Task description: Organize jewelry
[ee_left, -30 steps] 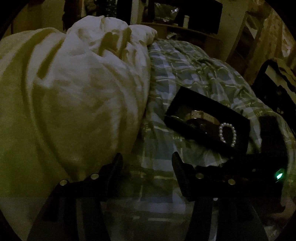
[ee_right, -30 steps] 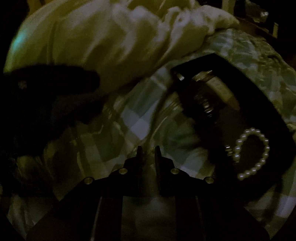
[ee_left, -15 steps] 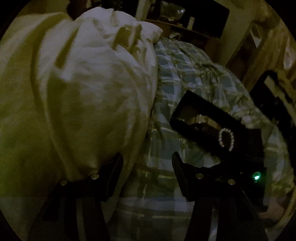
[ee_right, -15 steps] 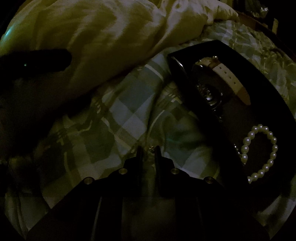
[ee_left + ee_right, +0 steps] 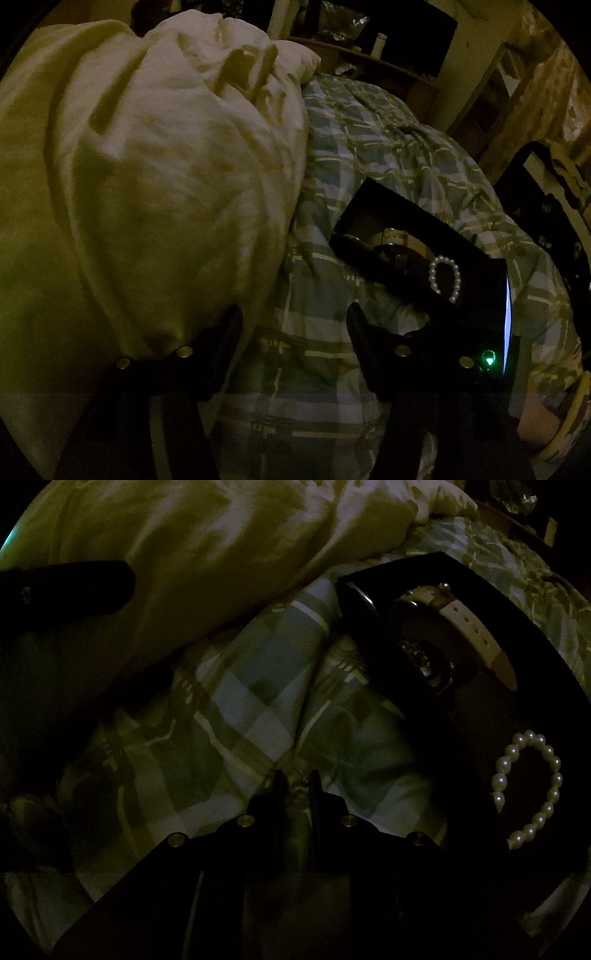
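**Left jaws widen while the right pair pinches something small beside the tray**

Since the earlier frames the left gripper has spread its jaws a little further, and nothing lies between them, only the blue-and-cream checked bedspread. Its view has swung, so the black rectangular jewellery tray now sits lower and to the right, with the rumpled cream duvet filling more of the left side. In the right wrist view the tray has drawn closer and sharper than it was.

The right gripper has its jaws nearly together, with a thin gap. A tiny glinting piece shows at the tips, perhaps a small ring or earring, but the dim light leaves it unclear what it is or whether the pads truly grip it.

Inside the tray lie a string of round white pearl beads curled in a horseshoe, a wristwatch with a white perforated strap and a dark oval case at the near edge. The tray rests on the bed, just right of the right gripper.

Judging from this, the small piece is about to be carried into the tray, and the opened left gripper looks readied to steady it or fetch another item
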`<action>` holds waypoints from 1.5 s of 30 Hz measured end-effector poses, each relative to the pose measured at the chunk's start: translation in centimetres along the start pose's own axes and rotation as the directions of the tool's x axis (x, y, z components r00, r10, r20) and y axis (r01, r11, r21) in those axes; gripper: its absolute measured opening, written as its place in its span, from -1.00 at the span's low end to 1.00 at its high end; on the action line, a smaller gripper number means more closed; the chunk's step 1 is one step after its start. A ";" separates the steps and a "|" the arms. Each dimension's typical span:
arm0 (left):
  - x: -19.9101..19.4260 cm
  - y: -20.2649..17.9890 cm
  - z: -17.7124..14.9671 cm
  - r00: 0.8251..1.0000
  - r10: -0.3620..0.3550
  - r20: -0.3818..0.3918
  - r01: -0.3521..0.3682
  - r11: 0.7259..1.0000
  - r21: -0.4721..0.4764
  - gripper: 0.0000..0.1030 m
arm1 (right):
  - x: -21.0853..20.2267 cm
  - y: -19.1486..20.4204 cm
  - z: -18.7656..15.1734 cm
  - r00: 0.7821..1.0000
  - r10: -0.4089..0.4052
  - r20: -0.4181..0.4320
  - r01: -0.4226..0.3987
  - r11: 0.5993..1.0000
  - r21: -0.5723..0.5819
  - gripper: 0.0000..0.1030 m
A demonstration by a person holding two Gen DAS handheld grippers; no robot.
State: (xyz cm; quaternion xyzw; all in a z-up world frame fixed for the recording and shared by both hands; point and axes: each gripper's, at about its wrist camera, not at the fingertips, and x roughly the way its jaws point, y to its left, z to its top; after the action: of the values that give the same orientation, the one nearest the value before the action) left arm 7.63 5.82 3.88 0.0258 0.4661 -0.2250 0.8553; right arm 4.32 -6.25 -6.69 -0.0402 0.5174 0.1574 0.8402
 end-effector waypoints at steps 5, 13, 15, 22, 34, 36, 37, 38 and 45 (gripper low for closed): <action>0.0 0.0 0.0 1.000 -0.002 0.000 0.002 1.000 -0.003 0.13 | -1.0 -0.4 -0.2 0.999 0.013 0.031 -0.014 0.999 0.029 -0.84; 0.2 -0.1 0.0 1.000 -0.009 0.004 0.010 1.000 -0.018 0.13 | -4.9 -1.7 -1.2 0.989 0.045 0.143 -0.060 0.993 0.104 -0.91; 0.2 -0.2 0.0 1.000 -0.012 0.006 0.012 1.000 -0.022 0.14 | -5.8 -2.0 -1.2 0.984 0.049 0.174 -0.070 0.990 0.119 -0.91; 0.5 -0.5 0.1 1.000 -0.014 0.004 0.014 0.999 -0.034 0.20 | -8.8 -3.0 -0.9 0.966 0.047 0.253 -0.080 0.990 0.119 -0.91; 0.9 -0.7 0.0 1.000 -0.015 -0.005 0.014 0.999 -0.035 0.34 | -2.2 -1.9 -0.7 0.990 0.138 0.015 -0.139 0.982 0.130 -0.89; 1.0 -0.9 -0.2 1.000 -0.004 -0.009 0.004 1.000 -0.026 0.36 | -1.6 -2.8 -0.7 0.990 0.142 -0.011 -0.137 0.974 0.178 -0.89; 1.1 -1.0 -0.2 1.000 0.001 -0.013 -0.001 1.000 -0.018 0.39 | -1.3 -3.1 -0.8 0.988 0.150 -0.019 -0.143 0.969 0.201 -0.89; 1.2 -1.1 -0.3 1.000 0.004 -0.016 -0.004 1.000 -0.013 0.41 | -1.4 -3.2 -0.9 0.989 0.149 -0.015 -0.143 0.967 0.210 -0.89; 1.9 -1.7 -0.7 0.999 -0.008 -0.034 0.007 1.000 -0.008 0.49 | -2.7 -2.1 -1.6 0.998 0.063 -0.014 -0.060 0.985 0.162 -0.86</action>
State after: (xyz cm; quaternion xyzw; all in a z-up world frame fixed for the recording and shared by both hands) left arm 7.28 3.74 2.21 0.0244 0.4816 -0.2259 0.8464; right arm 2.48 -9.18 -5.24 0.0425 0.5376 0.1405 0.8303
